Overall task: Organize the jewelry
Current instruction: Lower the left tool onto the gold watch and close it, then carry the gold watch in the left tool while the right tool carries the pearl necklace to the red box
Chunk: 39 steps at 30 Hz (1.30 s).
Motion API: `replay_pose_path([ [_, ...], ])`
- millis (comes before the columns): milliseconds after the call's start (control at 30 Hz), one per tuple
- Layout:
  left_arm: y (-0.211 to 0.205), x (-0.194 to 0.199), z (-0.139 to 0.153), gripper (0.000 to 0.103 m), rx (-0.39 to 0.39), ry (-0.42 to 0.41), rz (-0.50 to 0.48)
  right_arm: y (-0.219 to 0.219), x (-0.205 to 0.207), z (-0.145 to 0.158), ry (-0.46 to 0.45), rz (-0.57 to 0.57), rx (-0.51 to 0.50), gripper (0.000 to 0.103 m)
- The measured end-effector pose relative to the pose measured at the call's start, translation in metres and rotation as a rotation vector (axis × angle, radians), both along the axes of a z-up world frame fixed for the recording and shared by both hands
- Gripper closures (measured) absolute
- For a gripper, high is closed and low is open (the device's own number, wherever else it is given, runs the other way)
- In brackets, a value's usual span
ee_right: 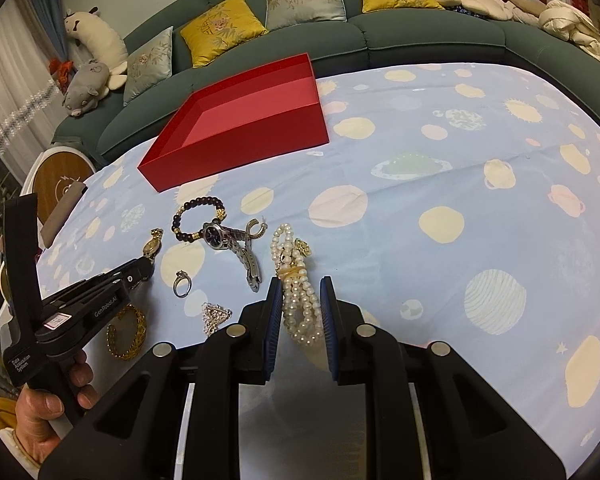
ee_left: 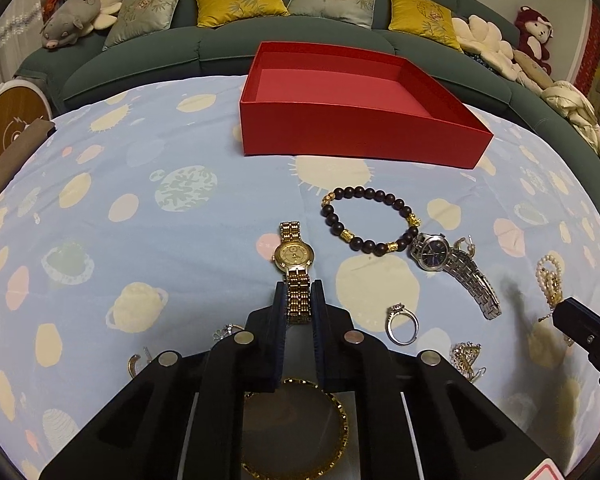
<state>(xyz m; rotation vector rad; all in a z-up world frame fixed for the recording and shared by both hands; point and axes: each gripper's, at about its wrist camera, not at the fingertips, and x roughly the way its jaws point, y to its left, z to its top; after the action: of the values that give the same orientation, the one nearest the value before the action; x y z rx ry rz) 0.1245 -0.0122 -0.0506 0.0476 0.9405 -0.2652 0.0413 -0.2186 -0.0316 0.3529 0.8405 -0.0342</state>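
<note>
Left wrist view: your left gripper [ee_left: 299, 300] pinches the gold watch [ee_left: 294, 266] by its band—links flop, dial scratches; right gripper [ee_right: 300, 300] gapes around the pearl strand [ee_right: 298, 300].

Two low wrist views, shared table [ee_left: 140, 208]

Both of your views are evenly lit by soft indoor light that seems to come from overhead, a little dim and warm, with no blown-out patches. Your left claw [ee_left: 299, 292] and right claw [ee_right: 301, 292] sit dark against the pale blue cloth [ee_left: 160, 240], their inner faces in shade. A soft grey shadow [ee_left: 518, 304] falls on the cloth beside the right claw's tip in the left view. The gold watch [ee_left: 294, 258] and magnets catch small glints. Fisheye bending curves the sofa [ee_right: 380, 36] and counter edge, and black vignetting fills the corners. Focus holds well mid-frame; far edges soften.
</note>
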Motion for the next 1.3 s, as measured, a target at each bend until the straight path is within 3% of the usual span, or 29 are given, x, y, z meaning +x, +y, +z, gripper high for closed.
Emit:
replay_pose_path([
  [233, 0.008, -0.013, 0.027, 0.094, -0.083, -0.030, -0.002, 0.003, -0.001, 0.008, -0.023, 0.011, 0.001, 0.084],
  [533, 0.013, -0.027, 0.066, 0.094, -0.122, -0.068, -0.017, 0.011, -0.004, 0.025, -0.065, 0.040, 0.005, 0.084],
  [700, 0.011, -0.024, 0.099, 0.094, -0.115, -0.094, -0.052, 0.014, 0.001, 0.051, -0.107, 0.064, -0.007, 0.084],
  [767, 0.010, -0.018, 0.114, 0.094, -0.110, -0.109, -0.070, 0.012, 0.009, 0.067, -0.127, 0.077, -0.003, 0.084],
  [833, 0.008, -0.008, 0.129, 0.094, -0.097, -0.131, -0.088, 0.009, 0.022, 0.084, -0.143, 0.095, -0.010, 0.094],
  [967, 0.003, 0.026, 0.158, 0.094, -0.067, -0.175, -0.108, 0.000, 0.064, 0.116, -0.158, 0.129, 0.020, 0.095],
  [1067, 0.001, 0.052, 0.174, 0.094, -0.052, -0.206, -0.094, -0.002, 0.096, 0.127, -0.154, 0.136, -0.023, 0.095],
  [1167, 0.006, 0.060, 0.180, 0.094, -0.070, -0.221, -0.089, -0.003, 0.102, 0.120, -0.127, 0.160, -0.030, 0.094],
  [1267, 0.011, 0.056, 0.174, 0.094, -0.081, -0.215, -0.106, 0.002, 0.088, 0.091, -0.073, 0.201, -0.063, 0.090],
  [1300, 0.012, 0.054, 0.169, 0.094, -0.073, -0.210, -0.107, 0.002, 0.085, 0.077, -0.042, 0.216, -0.064, 0.078],
])
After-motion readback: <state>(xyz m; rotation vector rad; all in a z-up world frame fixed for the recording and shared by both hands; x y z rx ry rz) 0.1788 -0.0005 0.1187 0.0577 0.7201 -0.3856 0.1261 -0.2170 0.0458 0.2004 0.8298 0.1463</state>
